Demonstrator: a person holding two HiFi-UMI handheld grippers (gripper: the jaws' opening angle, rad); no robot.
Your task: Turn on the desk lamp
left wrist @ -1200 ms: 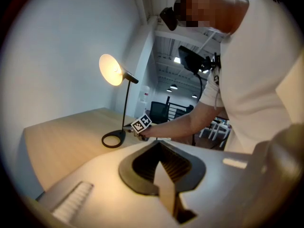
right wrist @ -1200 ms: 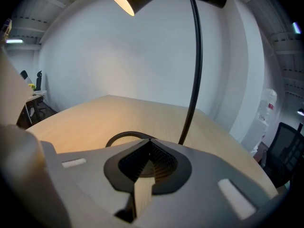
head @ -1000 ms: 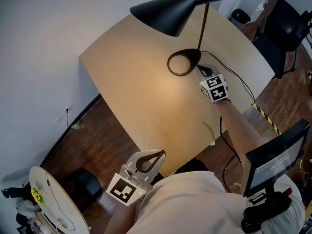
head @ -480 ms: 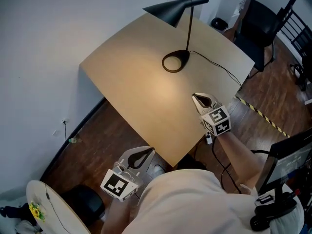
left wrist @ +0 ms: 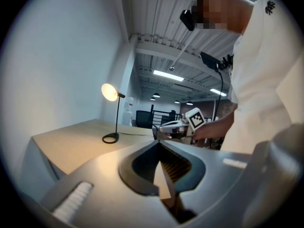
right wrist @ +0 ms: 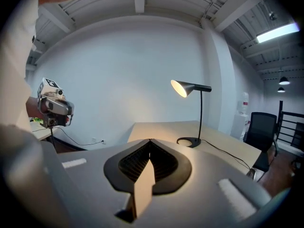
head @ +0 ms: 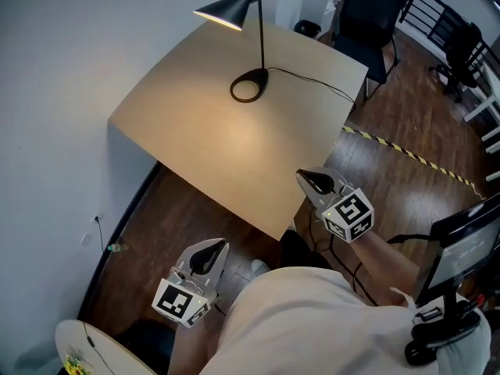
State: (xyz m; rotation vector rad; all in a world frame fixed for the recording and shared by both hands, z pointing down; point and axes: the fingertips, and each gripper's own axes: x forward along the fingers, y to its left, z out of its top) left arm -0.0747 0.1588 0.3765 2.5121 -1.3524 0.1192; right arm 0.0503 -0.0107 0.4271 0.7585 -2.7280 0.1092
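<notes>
A black desk lamp (head: 248, 37) stands lit on the far part of the light wooden desk (head: 187, 139), its ring base (head: 248, 87) near the back edge and a warm pool of light on the desktop. The lamp (right wrist: 192, 109) also shows glowing in the right gripper view, and the same lamp (left wrist: 112, 113) in the left gripper view. My right gripper (head: 306, 179) is shut and empty, hovering off the desk's near right corner, far from the lamp. The left gripper (head: 215, 247) is shut and empty, low in front of the desk over the floor.
The lamp's black cord (head: 312, 80) runs across the desk to its right edge. A black office chair (head: 366, 18) stands behind the desk. Yellow-black tape (head: 406, 153) crosses the dark wood floor. A monitor (head: 461, 241) sits at the right, a white round table (head: 94, 350) at bottom left.
My right gripper has drawn back from the lamp base to beyond the desk's near corner. The view has backed away from the desk. The left gripper stays low.
</notes>
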